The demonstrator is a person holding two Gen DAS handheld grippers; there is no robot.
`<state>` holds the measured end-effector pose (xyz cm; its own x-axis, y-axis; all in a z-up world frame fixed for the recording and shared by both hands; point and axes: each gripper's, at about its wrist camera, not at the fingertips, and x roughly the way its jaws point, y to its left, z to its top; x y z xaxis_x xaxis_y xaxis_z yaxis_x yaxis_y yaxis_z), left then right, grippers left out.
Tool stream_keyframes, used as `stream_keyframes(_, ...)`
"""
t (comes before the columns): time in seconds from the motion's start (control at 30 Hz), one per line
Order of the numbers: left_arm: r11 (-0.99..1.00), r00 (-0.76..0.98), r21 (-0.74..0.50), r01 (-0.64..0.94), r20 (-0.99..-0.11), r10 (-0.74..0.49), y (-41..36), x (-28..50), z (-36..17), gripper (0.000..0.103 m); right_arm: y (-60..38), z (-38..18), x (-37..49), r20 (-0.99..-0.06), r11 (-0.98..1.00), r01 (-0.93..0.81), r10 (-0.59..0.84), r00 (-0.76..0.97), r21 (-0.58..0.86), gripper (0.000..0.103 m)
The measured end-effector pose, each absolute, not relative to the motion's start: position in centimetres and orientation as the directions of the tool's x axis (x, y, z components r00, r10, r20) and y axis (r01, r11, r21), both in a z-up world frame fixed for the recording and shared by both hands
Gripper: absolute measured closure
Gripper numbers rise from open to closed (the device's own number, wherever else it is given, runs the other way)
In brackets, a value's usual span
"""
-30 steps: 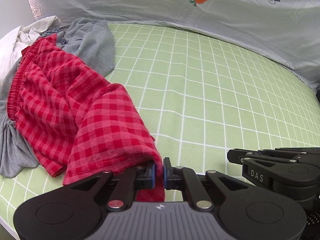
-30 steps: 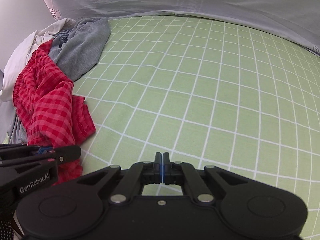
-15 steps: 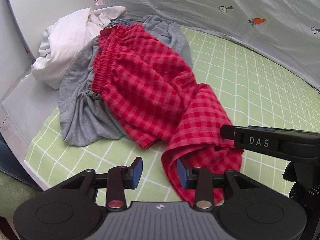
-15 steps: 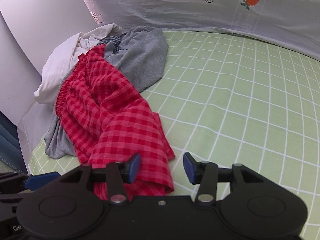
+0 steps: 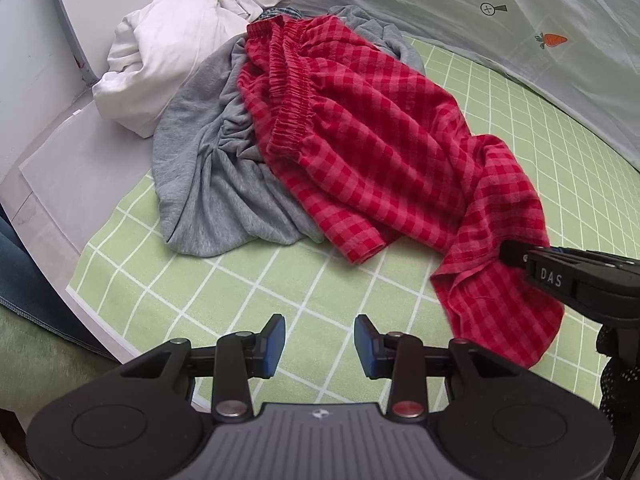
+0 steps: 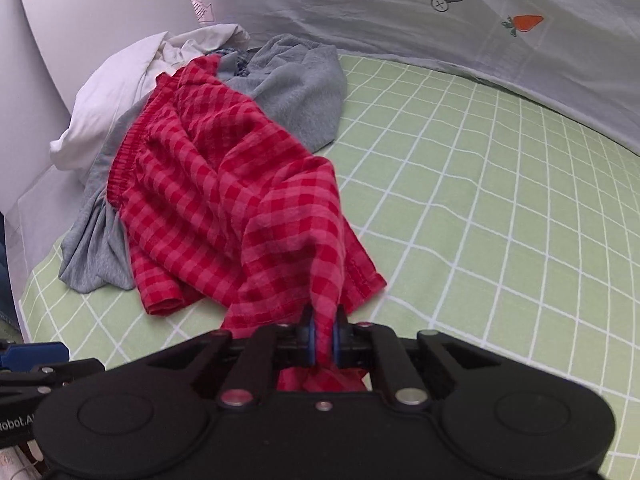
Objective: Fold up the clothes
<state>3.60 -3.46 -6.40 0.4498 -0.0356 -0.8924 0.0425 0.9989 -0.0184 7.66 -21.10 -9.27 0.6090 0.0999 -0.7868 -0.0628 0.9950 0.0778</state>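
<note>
Red checked shorts lie crumpled across the green checked sheet, their elastic waistband resting on a grey garment. My left gripper is open and empty, over bare sheet in front of the shorts' near leg. My right gripper is shut on a bunched fold of the shorts at one leg hem and holds it up off the sheet. It shows at the right edge of the left wrist view.
A white garment is piled behind the grey one at the sheet's far left corner. A pale grey cover with carrot prints runs along the back. The sheet's edge is near on the left.
My left gripper let go of the shorts, opened and drew back to the left. My right gripper opened, moved onto the shorts' leg and shut on it.
</note>
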Motion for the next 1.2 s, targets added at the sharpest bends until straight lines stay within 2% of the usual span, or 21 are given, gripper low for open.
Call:
stream_keyframes(0.27,0.996,0.446,-0.036,0.080,-0.893,-0.068,-6.1,4.6,-6.4,0.063,-32.0,-8.3,5.3,-0.779,0.977,0.214,-0.123,0.615,0.014,0.096)
stream_keyframes(0.47,0.990,0.429,-0.058,0.130,-0.896,-0.109,-10.1,5.9,-6.7,0.062,-42.7,-9.0,0.5,-0.791,0.858,0.508,-0.363,0.492,-0.078,0.094)
stream_keyframes(0.53,0.986,0.418,-0.063,0.155,-0.900,-0.123,-11.7,6.2,-7.0,0.062,-45.2,-9.1,-1.0,-0.790,0.816,0.567,-0.423,0.444,-0.118,0.087)
stream_keyframes(0.57,0.983,0.411,-0.065,0.169,-0.903,-0.130,-12.5,6.5,-7.1,0.062,-46.1,-9.1,-1.8,-0.786,0.800,0.587,-0.442,0.432,-0.128,0.080)
stream_keyframes(0.6,0.981,0.403,-0.066,0.184,-0.905,-0.137,-13.4,6.6,-7.2,0.062,-46.5,-8.9,-2.5,-0.777,0.791,0.597,-0.456,0.435,-0.130,0.068)
stream_keyframes(0.67,0.974,0.390,-0.063,0.219,-0.909,-0.147,-15.2,6.7,-7.5,0.062,-46.6,-8.2,-4.0,-0.750,0.784,0.608,-0.477,0.458,-0.127,0.057)
stream_keyframes(0.77,0.961,0.372,-0.056,0.271,-0.915,-0.159,-17.3,6.5,-7.7,0.062,-45.4,-7.8,-5.0,-0.729,0.816,0.569,-0.453,0.513,-0.107,0.054)
stream_keyframes(0.9,0.945,0.353,-0.037,0.324,-0.922,-0.157,-19.4,6.0,-8.1,0.062,-42.3,-8.2,-4.6,-0.717,0.889,0.445,-0.379,0.586,-0.106,0.039)
stream_keyframes(1.0,0.938,0.347,-0.029,0.346,-0.925,-0.157,-20.2,5.6,-8.3,0.061,-39.4,-8.6,-3.8,-0.719,0.940,0.313,-0.312,0.621,-0.138,0.035)
stream_keyframes(1.07,0.935,0.346,-0.023,0.354,-0.925,-0.154,-20.6,5.4,-8.4,0.055,-37.9,-8.7,-3.7,-0.722,0.960,0.244,-0.266,0.639,-0.138,0.032)
stream_keyframes(1.2,0.933,0.341,-0.018,0.361,-0.928,-0.150,-20.7,5.3,-8.5,0.055,-35.3,-9.3,-3.7,-0.732,0.981,0.124,-0.195,0.653,-0.151,0.027)
